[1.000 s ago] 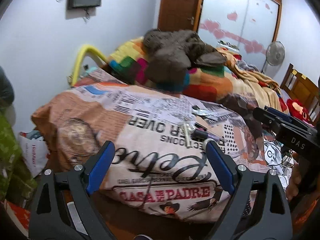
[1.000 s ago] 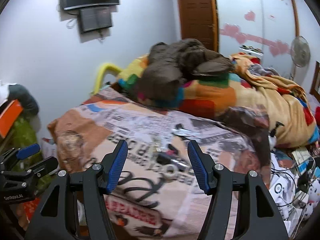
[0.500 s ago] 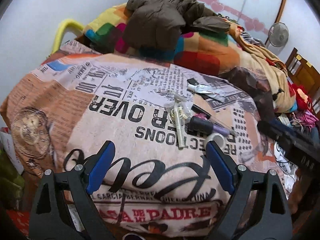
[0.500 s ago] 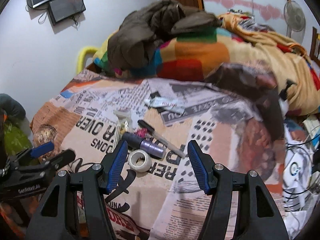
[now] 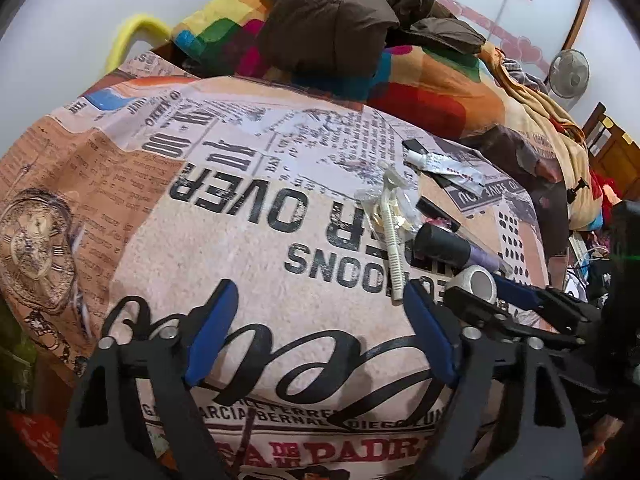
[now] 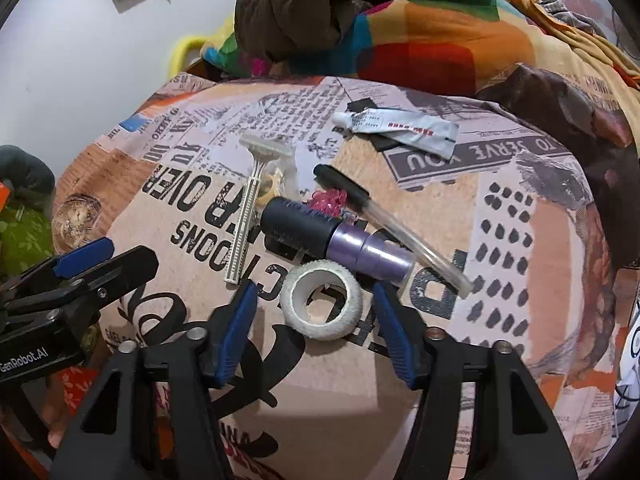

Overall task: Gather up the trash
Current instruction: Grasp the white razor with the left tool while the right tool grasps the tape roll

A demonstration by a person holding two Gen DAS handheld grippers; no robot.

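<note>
Trash lies on the newspaper-print bedspread (image 6: 500,240): a white tape roll (image 6: 321,299), a white razor (image 6: 248,216), a black-and-purple bottle (image 6: 332,240), a black-capped pen (image 6: 384,216) and a squeezed tube (image 6: 400,128). My right gripper (image 6: 314,288) hangs low over the bed. Its jaws are closing with the tape roll between them, and gaps remain on both sides. My left gripper (image 5: 320,286) hovers left of the pile, jaws closing on nothing. The razor (image 5: 390,232) ends beside its right finger. The tape roll (image 5: 476,282) sits just beyond.
A brown jacket (image 6: 296,8) tops a heap of colourful blankets (image 6: 432,40) at the back of the bed. A yellow frame (image 5: 132,36) and a white wall stand to the left. A fan (image 5: 568,74) and cluttered cables are on the right.
Both grippers have sunk toward the bed and tipped downward, so the trash looks much closer. The right jaws have narrowed around the tape roll. The left jaws have narrowed slightly.
</note>
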